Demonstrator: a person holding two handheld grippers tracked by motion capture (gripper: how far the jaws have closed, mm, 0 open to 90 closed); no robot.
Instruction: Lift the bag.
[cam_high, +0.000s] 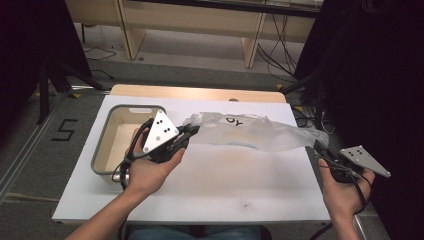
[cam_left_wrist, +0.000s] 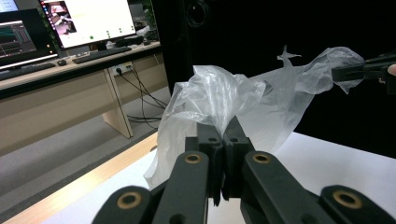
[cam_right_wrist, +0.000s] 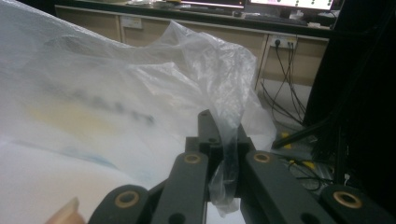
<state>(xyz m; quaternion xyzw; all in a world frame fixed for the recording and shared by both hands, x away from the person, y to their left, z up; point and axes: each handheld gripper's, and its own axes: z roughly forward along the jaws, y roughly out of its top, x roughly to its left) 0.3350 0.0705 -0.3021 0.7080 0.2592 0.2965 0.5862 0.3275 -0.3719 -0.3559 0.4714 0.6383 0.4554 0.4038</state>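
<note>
Plastic bag (cam_high: 250, 131) is pinched at both ends, left gripper (cam_high: 192, 131) at 9 o'clock, right gripper (cam_high: 320, 146) at 3, so tension should probably be kept even, no yanking.

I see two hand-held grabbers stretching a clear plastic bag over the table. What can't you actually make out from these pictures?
- Black lettering on the plastic bag: too small in the high view, blurred through the film in the right gripper view.
- What the bag holds, if anything: the cloudy film hides it.
- Floor of the grey bin: the left gripper and hand cover part of it in the high view.
- Right gripper tips: lost against the dark edge in the high view.
</note>
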